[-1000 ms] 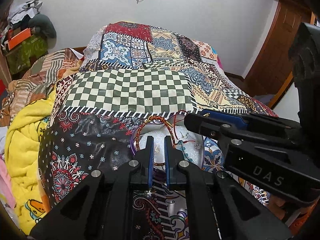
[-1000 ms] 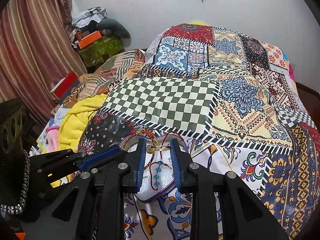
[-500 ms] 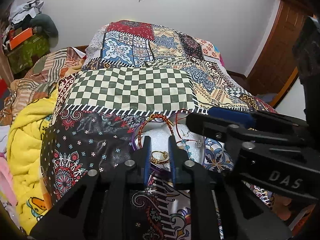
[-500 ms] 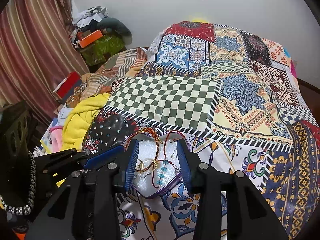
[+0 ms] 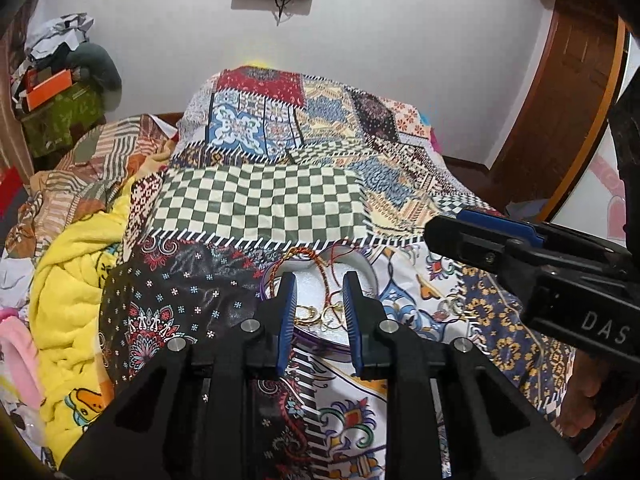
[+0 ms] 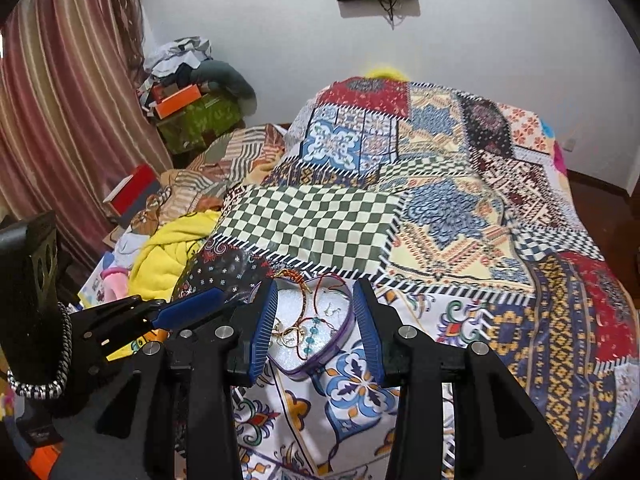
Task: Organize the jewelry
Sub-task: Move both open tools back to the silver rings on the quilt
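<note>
Jewelry [image 6: 298, 330] lies in the heart-shaped box [image 6: 340, 342] on the bedspread [image 6: 440, 236]. Left gripper [image 5: 319, 300] and right gripper [image 6: 316, 316] hover open, empty. Next move probably requires selecting another piece.

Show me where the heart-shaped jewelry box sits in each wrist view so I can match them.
Left wrist: the heart-shaped jewelry box is lower centre, partly hidden behind the open left gripper.
Right wrist: the box is lower centre-left, framed by the open right gripper.
Shared landmark: the green checkered patch lies just beyond the box in both.
</note>
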{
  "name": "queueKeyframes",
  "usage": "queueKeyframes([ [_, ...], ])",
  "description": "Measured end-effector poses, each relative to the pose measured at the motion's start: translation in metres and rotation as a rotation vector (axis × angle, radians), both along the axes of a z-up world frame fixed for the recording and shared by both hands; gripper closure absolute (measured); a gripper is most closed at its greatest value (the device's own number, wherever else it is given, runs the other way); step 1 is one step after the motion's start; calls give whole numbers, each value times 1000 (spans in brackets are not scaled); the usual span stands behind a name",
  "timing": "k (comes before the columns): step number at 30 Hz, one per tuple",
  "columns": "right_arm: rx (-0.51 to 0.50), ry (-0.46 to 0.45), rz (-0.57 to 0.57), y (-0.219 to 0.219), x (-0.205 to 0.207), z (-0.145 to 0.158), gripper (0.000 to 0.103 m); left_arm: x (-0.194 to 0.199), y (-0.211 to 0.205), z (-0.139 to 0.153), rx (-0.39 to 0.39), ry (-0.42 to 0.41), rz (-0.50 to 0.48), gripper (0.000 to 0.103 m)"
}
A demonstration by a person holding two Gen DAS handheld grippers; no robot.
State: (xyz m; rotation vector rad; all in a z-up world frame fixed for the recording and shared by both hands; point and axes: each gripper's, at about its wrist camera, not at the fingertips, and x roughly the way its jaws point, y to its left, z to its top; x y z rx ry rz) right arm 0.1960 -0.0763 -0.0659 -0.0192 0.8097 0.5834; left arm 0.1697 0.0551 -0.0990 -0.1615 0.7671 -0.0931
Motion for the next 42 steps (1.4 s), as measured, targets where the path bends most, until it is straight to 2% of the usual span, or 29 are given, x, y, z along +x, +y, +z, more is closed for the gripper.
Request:
queueKeyframes([
  [8,9,-21,-53,-25,-11,11,67,-16,-15,22,16,-41,-21,80],
  [15,-2,-22,-115,-52,-20,12,67,-19,-29,24,-6,-39,-56,80],
  [25,-28,14,-215,-93,-24,2,67,-4,-62,-5,-35,49,-137,80],
  [37,-65,101,-252,-121,-17,-33,67,17,-115,-42,38,139,-271,80],
  [42,-78,131,-249,-126,-12,-47,67,33,-123,-62,19,198,-294,80],
])
